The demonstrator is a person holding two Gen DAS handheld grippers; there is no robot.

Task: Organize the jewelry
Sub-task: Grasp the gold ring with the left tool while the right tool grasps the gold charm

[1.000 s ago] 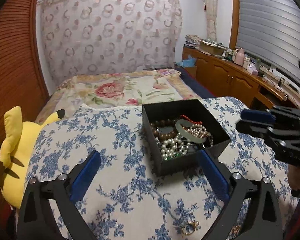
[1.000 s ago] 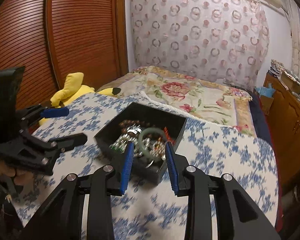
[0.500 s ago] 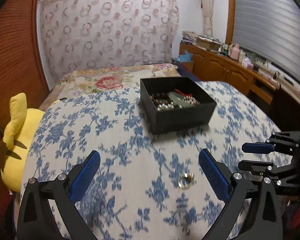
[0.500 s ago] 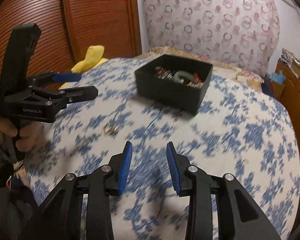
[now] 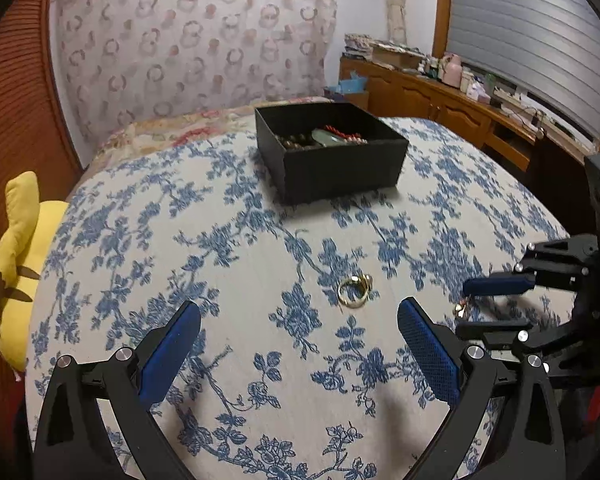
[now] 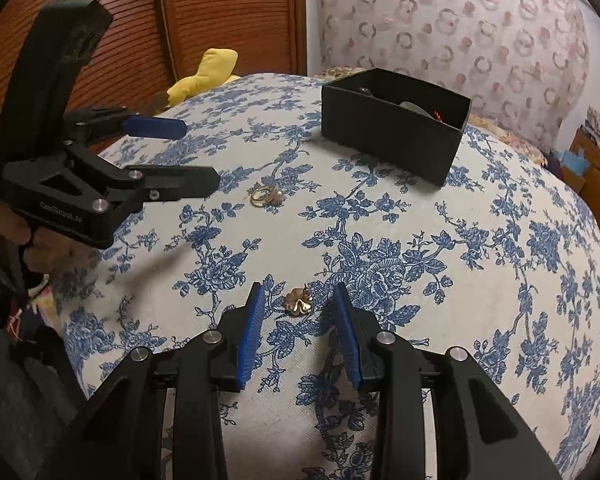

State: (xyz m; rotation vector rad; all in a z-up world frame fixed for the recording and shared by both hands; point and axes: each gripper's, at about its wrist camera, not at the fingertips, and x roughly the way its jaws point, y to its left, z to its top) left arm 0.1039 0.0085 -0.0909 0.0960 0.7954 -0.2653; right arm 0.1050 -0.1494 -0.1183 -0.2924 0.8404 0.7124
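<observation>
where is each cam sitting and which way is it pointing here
Left wrist: sits on the left tool, looks across the floral cloth past the gold ring to the black box; the right tool shows at right.
Right wrist: sits on the right tool, looks down at the gold flower piece; the left tool shows at left.
Shared: ring, box, cloth, yellow plush.
</observation>
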